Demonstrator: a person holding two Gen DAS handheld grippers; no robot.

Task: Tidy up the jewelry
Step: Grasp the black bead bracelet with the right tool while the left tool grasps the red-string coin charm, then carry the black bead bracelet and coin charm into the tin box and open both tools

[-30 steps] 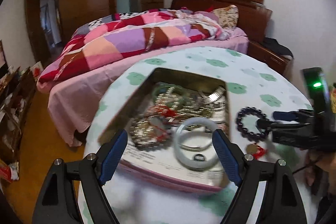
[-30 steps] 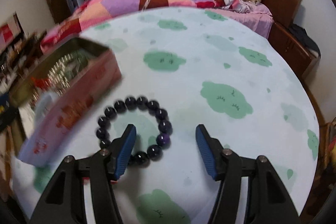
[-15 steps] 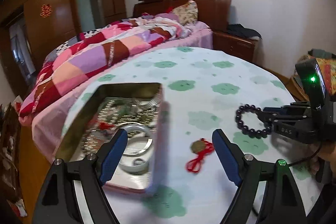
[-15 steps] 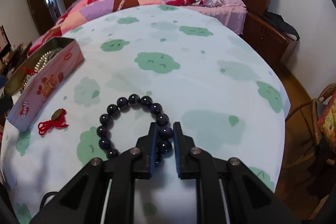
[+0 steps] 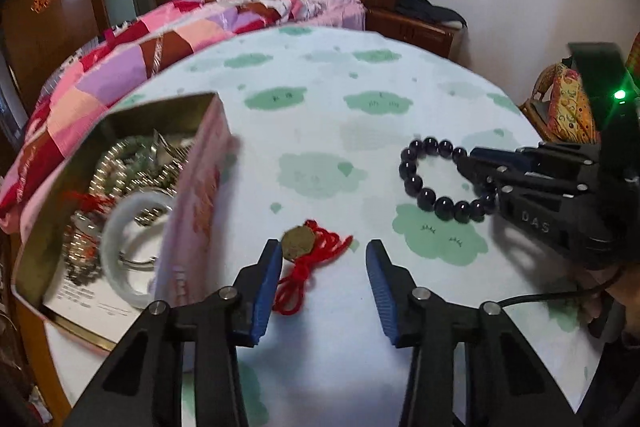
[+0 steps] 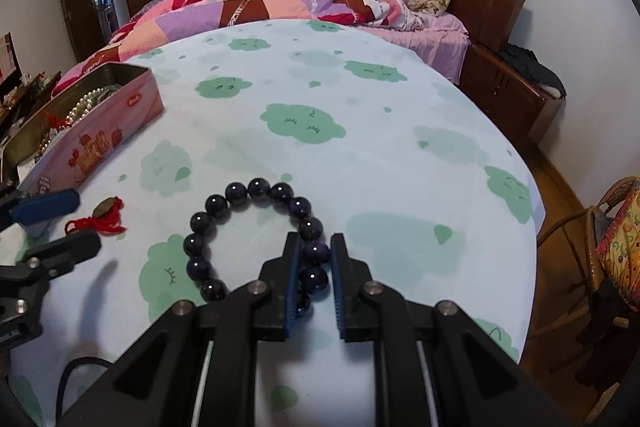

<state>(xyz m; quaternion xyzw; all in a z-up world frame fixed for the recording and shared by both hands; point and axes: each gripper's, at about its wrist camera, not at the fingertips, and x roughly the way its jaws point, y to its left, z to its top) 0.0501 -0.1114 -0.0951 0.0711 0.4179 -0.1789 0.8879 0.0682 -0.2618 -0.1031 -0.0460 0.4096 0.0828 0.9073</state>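
Behind the round table [image 6: 400,155] is a bed [image 6: 280,3] with a patchwork quilt, a dark wood headboard and brown wardrobe doors. On the table lies a pale cloth with green cloud shapes.

At the table's left edge sits an open pink tin [image 6: 100,131]. Inside it are pearl strings, a pale bangle [image 5: 132,247] and a bit of red cord, all in a heap.

Near the front edge lies a ring of dark round beads [image 6: 256,239], flat on the cloth. The right gripper [image 6: 314,259] is clamped on the near-right side of the ring — its blue pads press on one or two beads from both sides. In the left view the same gripper [image 5: 476,167] comes in from the right edge and bites the bead ring [image 5: 436,187] there.

Between the tin and the beads lies a small bronze charm [image 5: 298,242] on a knot of red cord [image 5: 304,267]. The left gripper [image 5: 322,281] hangs over it, pointing down, and its fingers are closing. The charm and cord lie between them, with the cord running by the left pad [image 5: 266,287], but the pads do not press on it yet. In the right view the charm [image 6: 105,207] lies just past the left gripper's [image 6: 60,223] tips, close to the tin's near corner.

A hand [image 5: 612,291] at the right edge holds the right gripper's handle.
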